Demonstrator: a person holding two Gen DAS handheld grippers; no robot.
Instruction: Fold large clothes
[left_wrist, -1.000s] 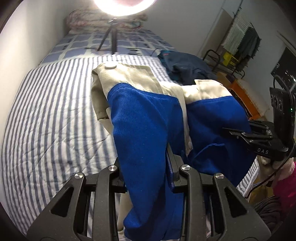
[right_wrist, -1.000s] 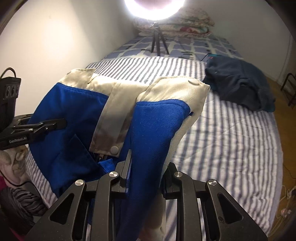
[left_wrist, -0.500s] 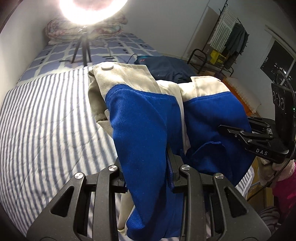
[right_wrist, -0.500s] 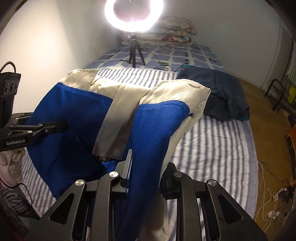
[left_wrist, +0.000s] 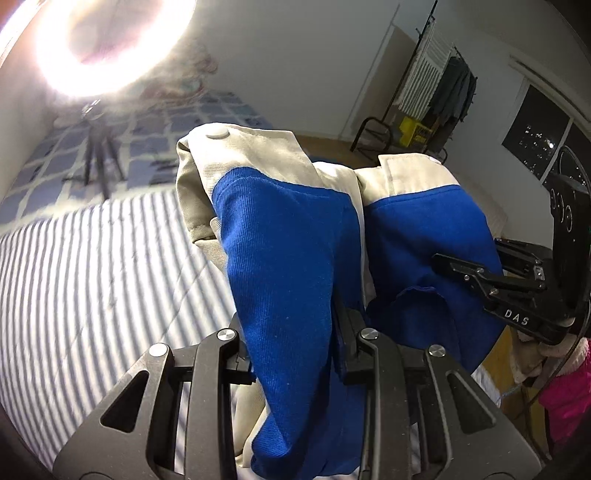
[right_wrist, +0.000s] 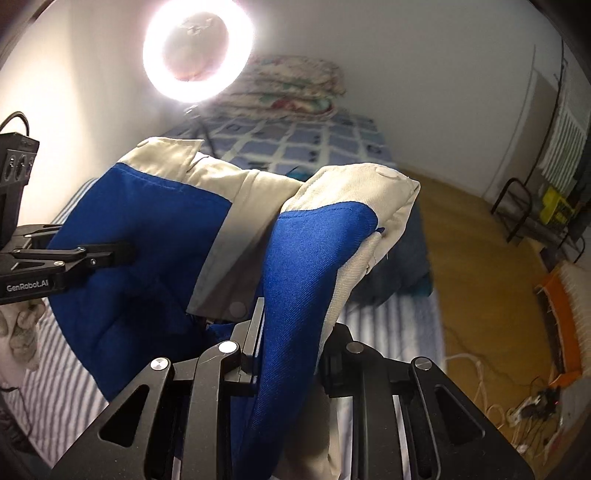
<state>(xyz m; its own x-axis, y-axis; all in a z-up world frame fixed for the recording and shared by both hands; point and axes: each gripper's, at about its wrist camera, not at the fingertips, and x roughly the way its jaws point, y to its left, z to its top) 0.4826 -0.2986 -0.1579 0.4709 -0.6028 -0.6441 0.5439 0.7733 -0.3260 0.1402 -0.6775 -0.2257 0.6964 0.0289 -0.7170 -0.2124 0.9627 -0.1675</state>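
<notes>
blue-and-beige garment draped lengthwise, waistband end pointing away

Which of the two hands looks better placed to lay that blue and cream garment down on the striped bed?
Probably left. Both tools grip the garment, but the left tool has the open striped bed beside it; the right tool is near the bed's edge and the floor.

Blue garment with beige trim and snaps hangs bunched above the bed.
</notes>
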